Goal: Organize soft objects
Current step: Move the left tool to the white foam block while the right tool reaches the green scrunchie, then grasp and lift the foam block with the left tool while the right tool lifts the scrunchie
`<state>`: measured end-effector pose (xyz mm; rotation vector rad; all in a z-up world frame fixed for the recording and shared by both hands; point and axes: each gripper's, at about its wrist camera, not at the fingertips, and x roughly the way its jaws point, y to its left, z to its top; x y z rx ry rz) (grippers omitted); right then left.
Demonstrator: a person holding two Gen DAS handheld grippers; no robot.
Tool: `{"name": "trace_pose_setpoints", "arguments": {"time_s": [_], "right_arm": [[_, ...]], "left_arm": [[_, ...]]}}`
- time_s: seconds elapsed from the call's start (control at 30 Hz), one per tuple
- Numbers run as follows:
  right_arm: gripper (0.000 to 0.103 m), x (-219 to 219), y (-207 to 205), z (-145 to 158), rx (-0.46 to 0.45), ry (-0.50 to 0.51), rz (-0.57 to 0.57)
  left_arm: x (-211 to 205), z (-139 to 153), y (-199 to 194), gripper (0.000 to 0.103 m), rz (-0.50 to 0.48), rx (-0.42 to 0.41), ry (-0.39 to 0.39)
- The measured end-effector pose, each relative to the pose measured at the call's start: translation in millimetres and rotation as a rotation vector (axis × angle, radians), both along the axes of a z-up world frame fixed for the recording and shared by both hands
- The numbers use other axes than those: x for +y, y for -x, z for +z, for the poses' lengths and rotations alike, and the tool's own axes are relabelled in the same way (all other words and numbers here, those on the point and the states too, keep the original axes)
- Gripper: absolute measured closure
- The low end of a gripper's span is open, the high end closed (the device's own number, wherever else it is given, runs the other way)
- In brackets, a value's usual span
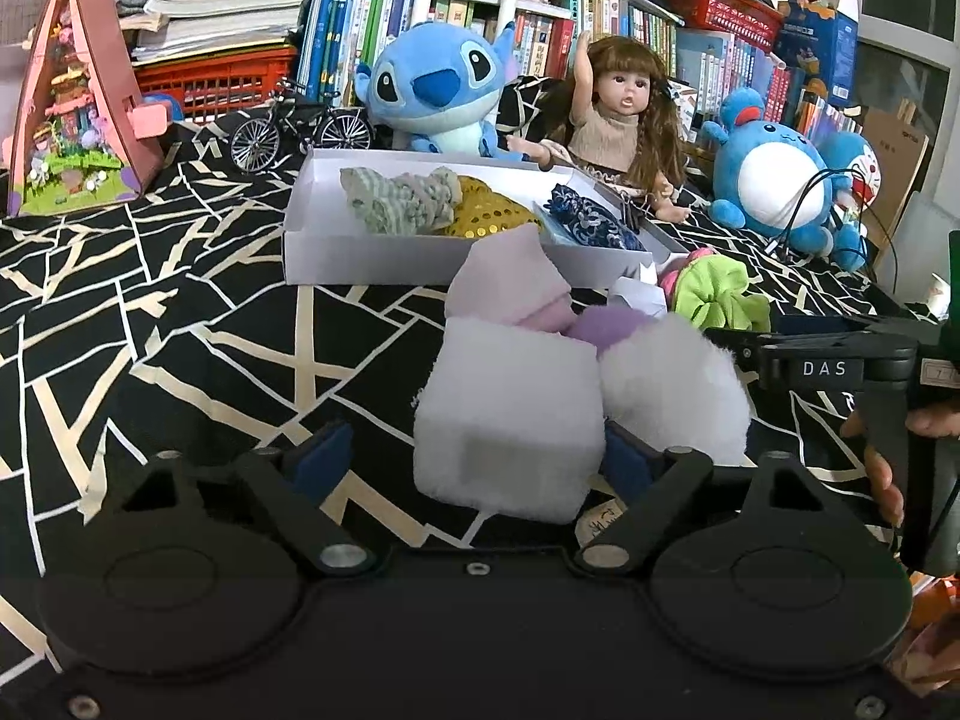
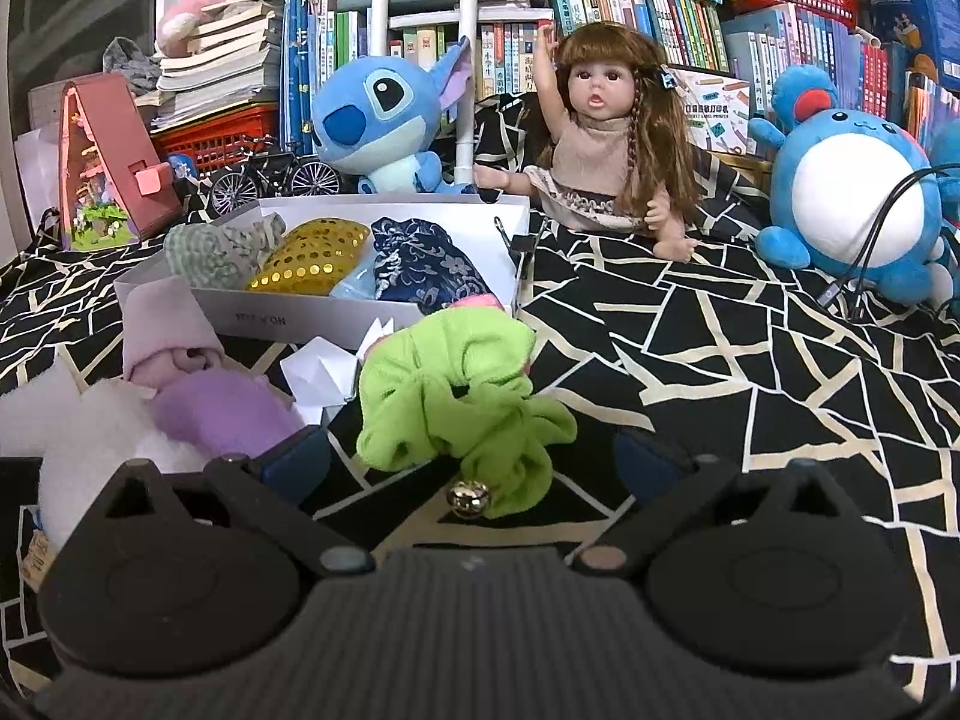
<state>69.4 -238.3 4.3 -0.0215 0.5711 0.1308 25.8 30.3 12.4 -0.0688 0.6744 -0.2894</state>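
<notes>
Left gripper [image 1: 474,456] stood fairly wide with a white fluffy block [image 1: 510,414] between its fingers: the right pad [image 1: 624,462] looked against the block, the left pad [image 1: 324,450] stood clear, so no grip. A second white puff [image 1: 678,384] sat at the block's 3 o'clock, with a purple plush [image 1: 606,324] and a pink cloth [image 1: 510,282] bunched at its 12 o'clock. Right gripper [image 2: 474,459] was wide open, straddling a green scrunchie [image 2: 456,396] with a small bell [image 2: 470,497] on the worktop [image 2: 720,360]; neither pad touched it. White box [image 1: 372,252] lay at 12 o'clock from the left gripper, holding a striped cloth [image 1: 396,198], a gold sequin piece [image 1: 486,216] and a navy pouch [image 1: 591,222]. Behind the box: Stitch plush [image 1: 438,90], doll [image 1: 624,114], toy bike [image 1: 300,126]. Blue round plush [image 1: 774,168] sat at the doll's 3 o'clock. Folded white paper [image 2: 324,372] lay at the scrunchie's 9 o'clock.
</notes>
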Motion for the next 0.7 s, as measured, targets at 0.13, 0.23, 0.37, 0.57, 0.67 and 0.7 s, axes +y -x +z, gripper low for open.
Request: {"name": "trace_pose_setpoints", "arguments": {"time_s": [0.13, 0.23, 0.37, 0.57, 0.67, 0.7], "right_arm": [[0.0, -0.6, -0.8, -0.8, 0.003, -0.002, -0.003], [0.0, -1.2, -1.3, -0.5, 0.003, -0.005, -0.004], [0.0, -1.5, -2.1, 0.0, 0.006, -0.014, 0.001], [0.0, -1.5, -2.4, 1.9, -0.01, -0.028, -0.001], [0.0, -1.4, -2.8, 2.7, -0.019, -0.028, -0.009], [0.0, -1.9, -3.3, 2.5, -0.02, -0.027, -0.012]], "left_arm": [[1.2, -0.5, 0.4, 0.024, -0.002, 0.006, 0.01], [1.2, -0.3, 0.8, 0.027, -0.004, 0.003, 0.008], [0.6, 1.6, 1.2, 0.032, -0.007, 0.0, 0.012], [-0.2, 4.8, 0.7, 0.039, -0.01, -0.003, 0.022], [0.3, 6.3, 1.2, 0.043, -0.011, -0.007, 0.026], [0.6, 6.8, 1.6, 0.045, -0.011, -0.009, 0.028]]}}
